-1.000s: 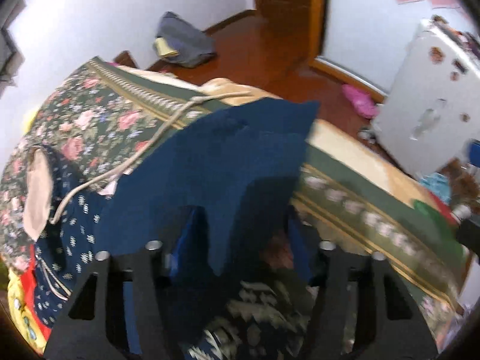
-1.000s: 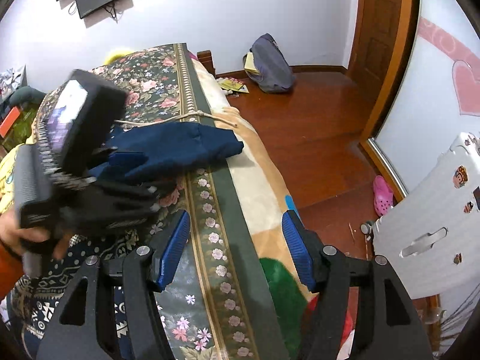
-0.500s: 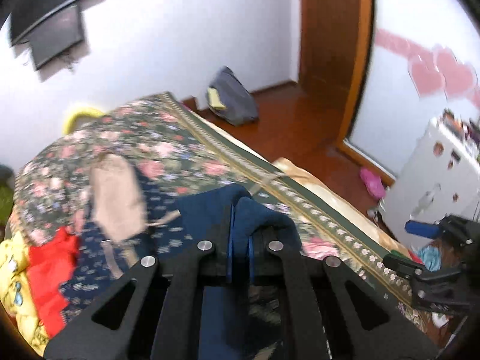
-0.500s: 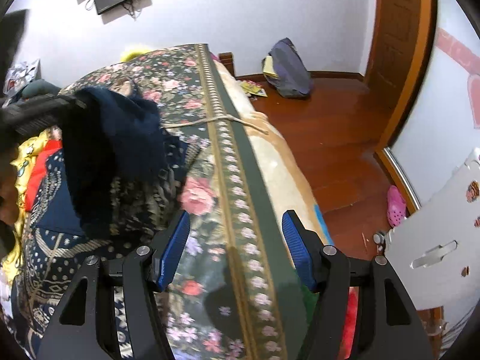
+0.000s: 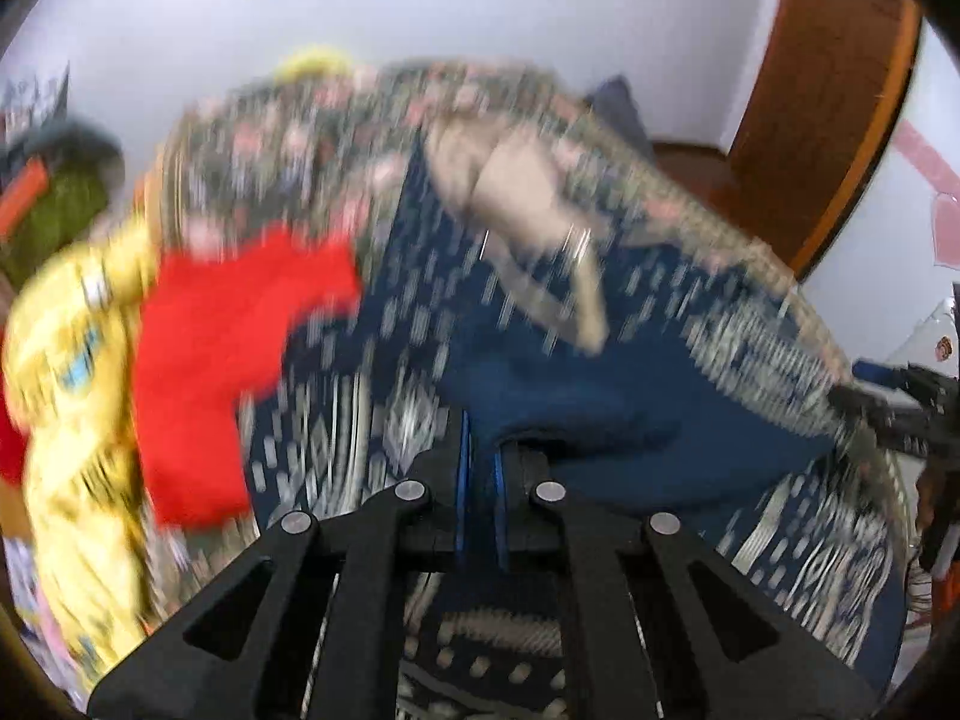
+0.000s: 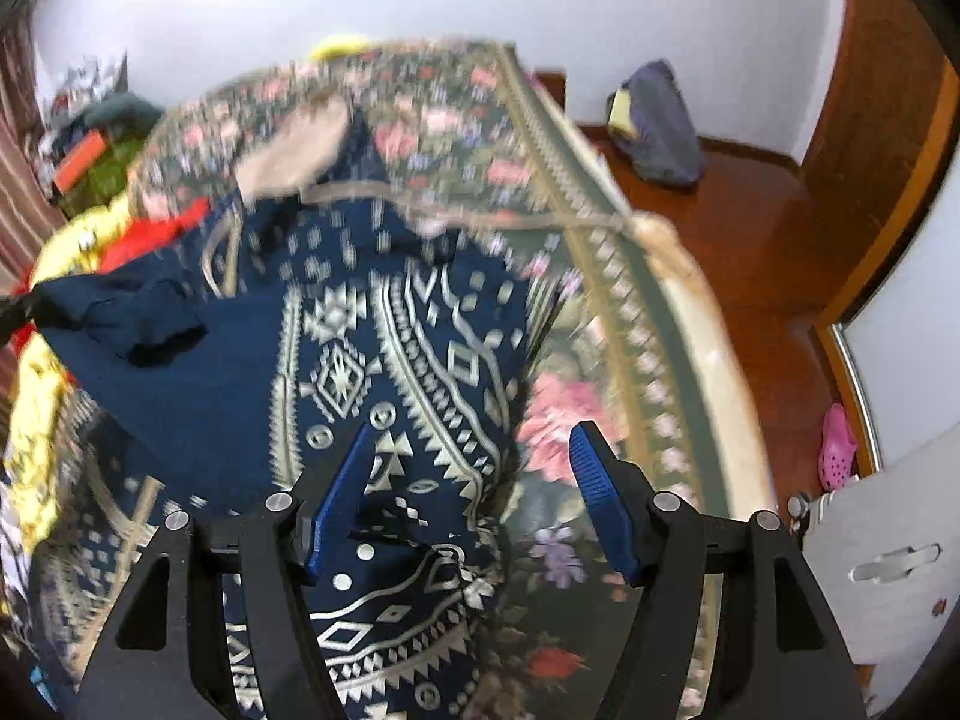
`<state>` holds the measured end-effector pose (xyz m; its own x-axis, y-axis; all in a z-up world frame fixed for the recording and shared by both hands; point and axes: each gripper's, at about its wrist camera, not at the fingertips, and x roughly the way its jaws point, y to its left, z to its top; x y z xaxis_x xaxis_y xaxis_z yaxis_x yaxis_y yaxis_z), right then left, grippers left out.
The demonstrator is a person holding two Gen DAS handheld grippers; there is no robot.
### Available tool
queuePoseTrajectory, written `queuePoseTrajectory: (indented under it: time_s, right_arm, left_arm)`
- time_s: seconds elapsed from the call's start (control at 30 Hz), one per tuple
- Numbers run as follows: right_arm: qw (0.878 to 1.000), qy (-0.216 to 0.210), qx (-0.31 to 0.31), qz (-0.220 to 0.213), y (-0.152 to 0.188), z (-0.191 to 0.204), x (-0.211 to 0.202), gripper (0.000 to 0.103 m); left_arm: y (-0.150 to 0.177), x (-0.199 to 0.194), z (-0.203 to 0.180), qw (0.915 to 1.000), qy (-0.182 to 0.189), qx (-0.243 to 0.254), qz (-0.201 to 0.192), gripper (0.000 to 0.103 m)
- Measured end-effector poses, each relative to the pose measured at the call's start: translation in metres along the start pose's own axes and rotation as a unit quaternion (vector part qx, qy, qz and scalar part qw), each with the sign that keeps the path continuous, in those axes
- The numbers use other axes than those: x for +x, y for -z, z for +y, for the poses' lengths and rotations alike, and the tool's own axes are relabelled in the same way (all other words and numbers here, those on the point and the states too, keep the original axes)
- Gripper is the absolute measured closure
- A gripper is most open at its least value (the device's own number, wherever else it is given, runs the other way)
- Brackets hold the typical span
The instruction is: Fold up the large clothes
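Pointing steeply down, left gripper (image 5: 480,468) fingers clamped on navy garment (image 5: 600,402)

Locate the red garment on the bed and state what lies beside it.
In the left wrist view the red garment lies left of centre, between the yellow clothing and the navy patterned garment.

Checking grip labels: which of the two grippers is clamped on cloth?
The left gripper, shut on the plain navy cloth; the right gripper stands open.
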<state>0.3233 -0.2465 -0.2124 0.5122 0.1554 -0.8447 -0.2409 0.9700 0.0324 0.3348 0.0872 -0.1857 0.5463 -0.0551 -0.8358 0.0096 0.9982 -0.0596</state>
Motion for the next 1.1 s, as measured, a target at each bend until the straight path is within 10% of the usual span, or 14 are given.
queuePoseTrajectory:
  time_s: [0.2, 0.43, 0.77, 0.9, 1.1]
  right_arm:
    - [1.000, 0.004, -0.001, 0.018, 0.015, 0.000, 0.018, 0.035]
    - [1.000, 0.010, 0.002, 0.020, 0.015, 0.000, 0.018, 0.033]
    - [1.000, 0.007, 0.007, 0.015, 0.015, -0.001, 0.020, 0.032]
    - [1.000, 0.004, 0.009, 0.014, 0.017, -0.002, 0.019, 0.031]
    - [1.000, 0.005, 0.005, 0.009, 0.018, -0.002, 0.019, 0.031]
  left_arm:
    - [0.048, 0.034, 0.015, 0.9978, -0.007, 0.004, 0.065, 0.074]
    - [0.039, 0.022, -0.016, 0.9941, -0.069, 0.079, 0.026, 0.043]
    - [0.023, 0.055, -0.064, 0.9769, -0.112, 0.182, 0.006, 0.044]
    - [0.011, 0.046, -0.057, 0.9864, -0.081, 0.143, -0.009, 0.070]
    - [-0.008, 0.011, -0.001, 0.9981, -0.041, 0.015, -0.043, 0.072]
